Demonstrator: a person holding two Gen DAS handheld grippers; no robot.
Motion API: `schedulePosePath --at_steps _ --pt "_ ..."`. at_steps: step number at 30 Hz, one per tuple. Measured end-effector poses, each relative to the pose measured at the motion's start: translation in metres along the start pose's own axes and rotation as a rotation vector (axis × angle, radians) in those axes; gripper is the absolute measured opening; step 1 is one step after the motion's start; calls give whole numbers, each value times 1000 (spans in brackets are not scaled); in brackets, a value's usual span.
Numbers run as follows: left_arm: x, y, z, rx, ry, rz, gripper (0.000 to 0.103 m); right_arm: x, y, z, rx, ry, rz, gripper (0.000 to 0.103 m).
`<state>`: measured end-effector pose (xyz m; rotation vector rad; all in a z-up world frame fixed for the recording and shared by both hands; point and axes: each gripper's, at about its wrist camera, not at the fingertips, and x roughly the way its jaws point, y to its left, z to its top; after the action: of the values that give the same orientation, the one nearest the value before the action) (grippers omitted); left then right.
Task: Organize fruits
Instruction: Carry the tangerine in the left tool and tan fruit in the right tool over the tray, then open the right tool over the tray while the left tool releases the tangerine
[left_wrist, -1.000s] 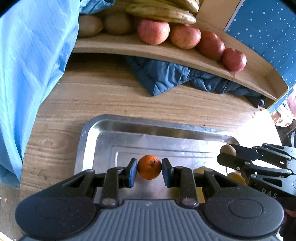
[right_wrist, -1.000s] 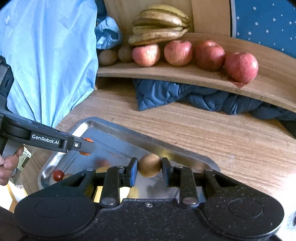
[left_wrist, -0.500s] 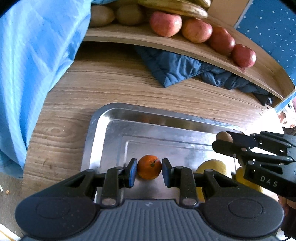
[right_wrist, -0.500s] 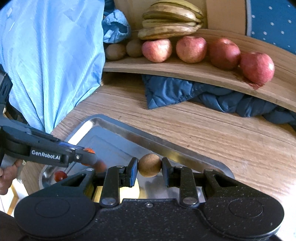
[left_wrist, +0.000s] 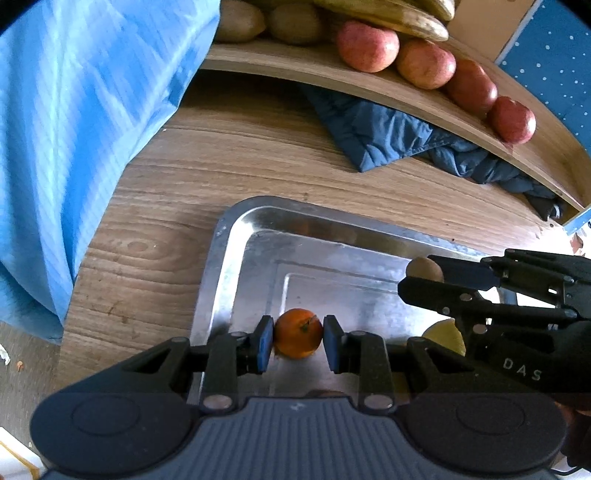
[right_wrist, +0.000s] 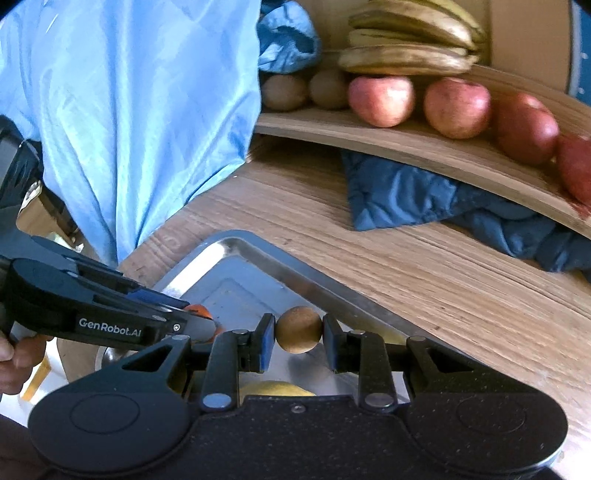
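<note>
While your left gripper (left_wrist: 298, 339) clamps the orange (left_wrist: 298, 333) between its blue pads, it hangs over the near left part of the steel tray (left_wrist: 236, 236). Your right gripper (right_wrist: 298, 338) pinches a small round brown fruit (right_wrist: 298, 328) over the tray's far rim, to the right of the orange; a yellow fruit (left_wrist: 445, 334) lies in the tray beneath it. Beyond the tray runs the wooden table (left_wrist: 236, 158), with a dark blue cloth (left_wrist: 376, 136) bunched under a raised wooden shelf (left_wrist: 317, 72). On the shelf, from the left, sit two brown fruits (right_wrist: 284, 92), then four red apples (right_wrist: 456, 107) in a row, with bananas (right_wrist: 410, 40) stacked on top. Pale blue fabric (left_wrist: 85, 110) hangs at the left.
</note>
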<state>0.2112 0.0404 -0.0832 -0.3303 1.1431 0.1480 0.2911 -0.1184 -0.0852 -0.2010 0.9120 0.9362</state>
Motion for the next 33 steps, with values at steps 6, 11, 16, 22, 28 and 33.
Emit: schedulePosePath --at_steps 6,11,16,22,28,33 --pt "0 0 0 -4 4 2 32 11 5 2 -27 24 27 29" --pt "0 -1 0 -4 7 7 32 17 9 1 -42 39 40 29" --pt "2 -3 3 5 10 16 32 20 10 0 -47 44 49 29" --pt "3 -2 3 0 13 18 32 22 13 -1 -71 54 56 29" --pt "5 -3 3 -3 16 23 32 23 12 -2 -74 56 53 29" --pt "6 -4 4 -4 14 33 32 23 10 -3 -67 54 38 31"
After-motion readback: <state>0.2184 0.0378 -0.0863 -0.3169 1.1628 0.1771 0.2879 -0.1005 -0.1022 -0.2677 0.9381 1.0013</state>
